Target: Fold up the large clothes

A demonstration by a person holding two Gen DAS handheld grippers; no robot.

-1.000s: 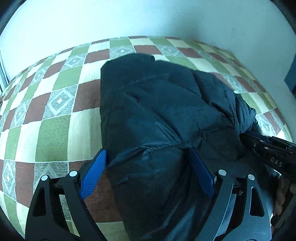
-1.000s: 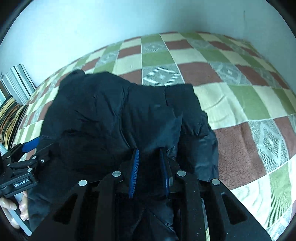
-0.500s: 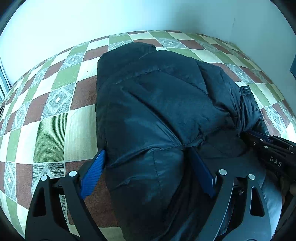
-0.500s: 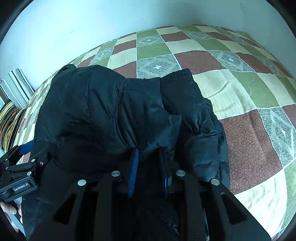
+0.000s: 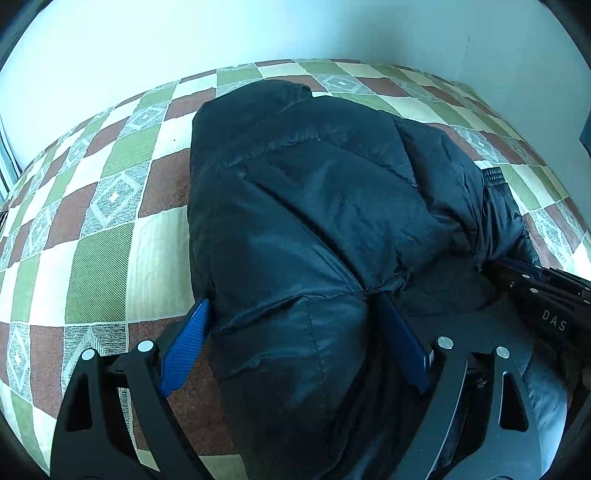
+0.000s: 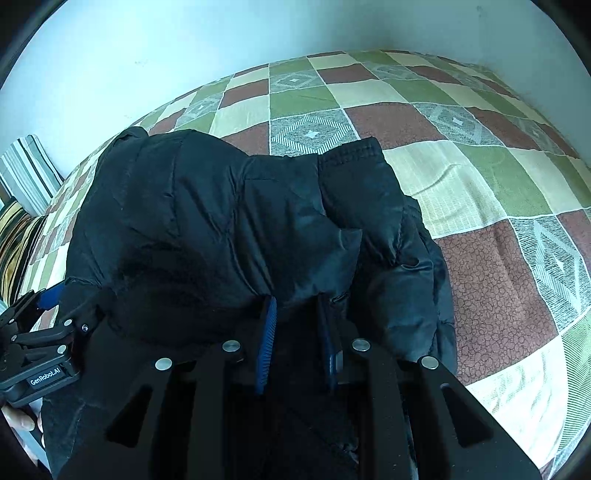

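Black puffer jacket (image 5: 317, 206) lay bunched on the checked bedspread (image 5: 110, 206). I had left gripper (image 5: 291, 332) clamped wide around a thick fold, right gripper (image 6: 295, 314) pinching narrowly. Judged it light, springy, slippery; grip seams.

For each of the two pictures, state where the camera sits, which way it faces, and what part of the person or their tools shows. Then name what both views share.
Left wrist: on the left gripper, looking down its jaws, spread around the black puffer jacket; right gripper at right edge.
Right wrist: on the right gripper, jaws pinching jacket fabric; left gripper and fingers at left.
Shared: jacket, checked bedspread, white wall.
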